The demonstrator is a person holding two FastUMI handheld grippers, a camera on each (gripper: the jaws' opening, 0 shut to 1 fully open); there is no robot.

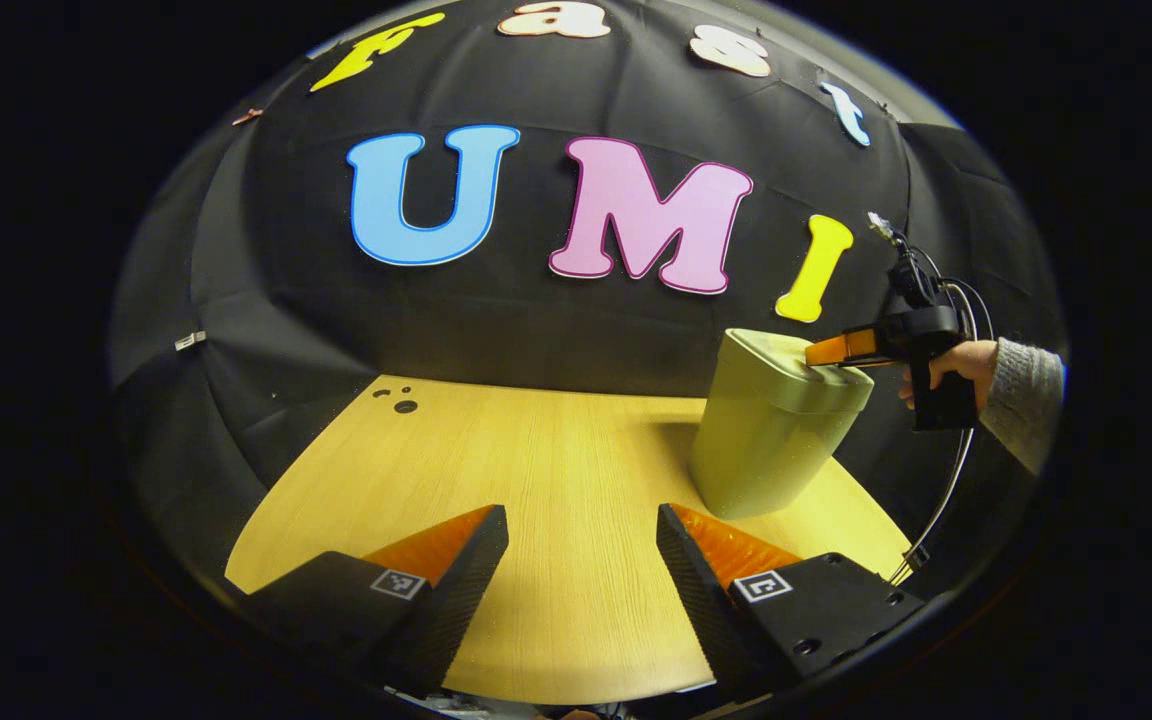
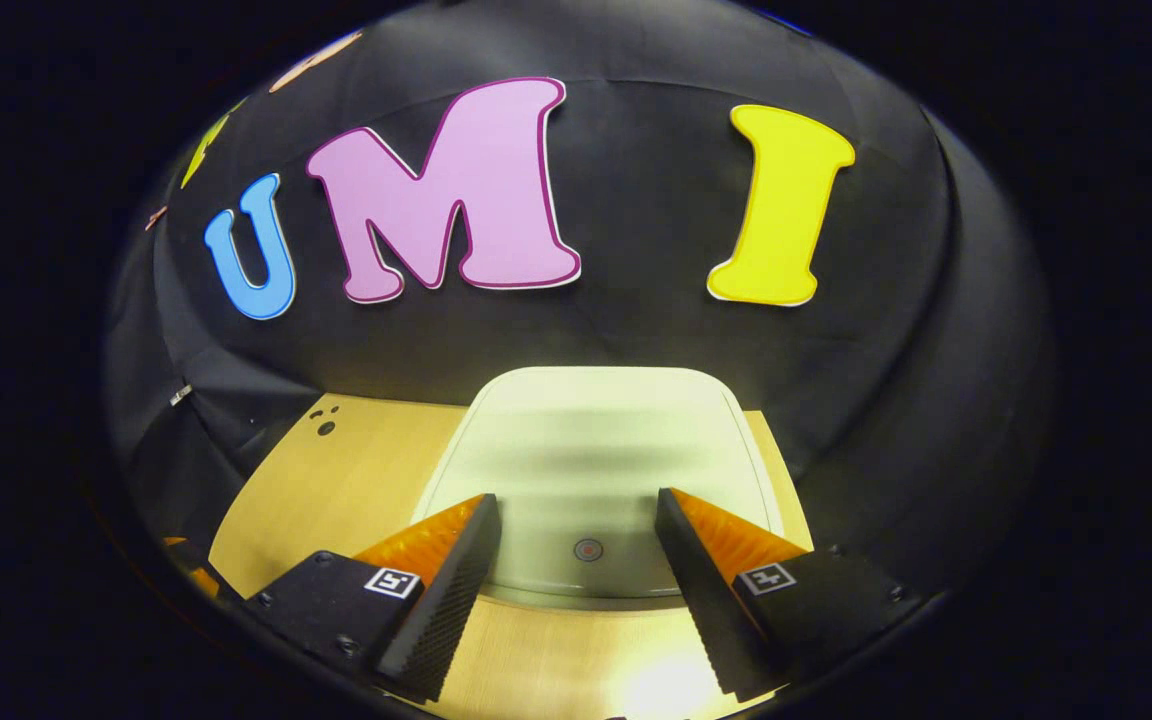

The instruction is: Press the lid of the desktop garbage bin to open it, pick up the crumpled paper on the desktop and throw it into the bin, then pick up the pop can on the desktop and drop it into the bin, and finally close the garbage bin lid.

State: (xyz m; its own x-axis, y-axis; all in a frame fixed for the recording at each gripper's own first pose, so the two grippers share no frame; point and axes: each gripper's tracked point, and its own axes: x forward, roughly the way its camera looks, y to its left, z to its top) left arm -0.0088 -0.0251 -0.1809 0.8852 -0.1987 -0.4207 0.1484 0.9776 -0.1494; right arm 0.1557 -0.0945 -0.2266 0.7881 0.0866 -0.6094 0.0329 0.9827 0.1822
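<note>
The bin point(image 1: 771, 430) looks light, rigid plastic, likely to skid on the tabletop point(image 1: 536, 470). The right tool point(image 2: 576, 560), fingers apart, hangs over the lid point(image 2: 586, 450); press at the red dot point(image 2: 588, 549) just ahead. The left tool point(image 1: 581, 560) is apart too.

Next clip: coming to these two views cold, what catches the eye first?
The pale green bin stands on the right of the wooden table, lid closed. In the left gripper view the right gripper, held by a hand in a grey sleeve, rests its tips on the lid. In the right gripper view the lid sits just below that gripper's open fingers. The left gripper hangs open over bare table.
</note>
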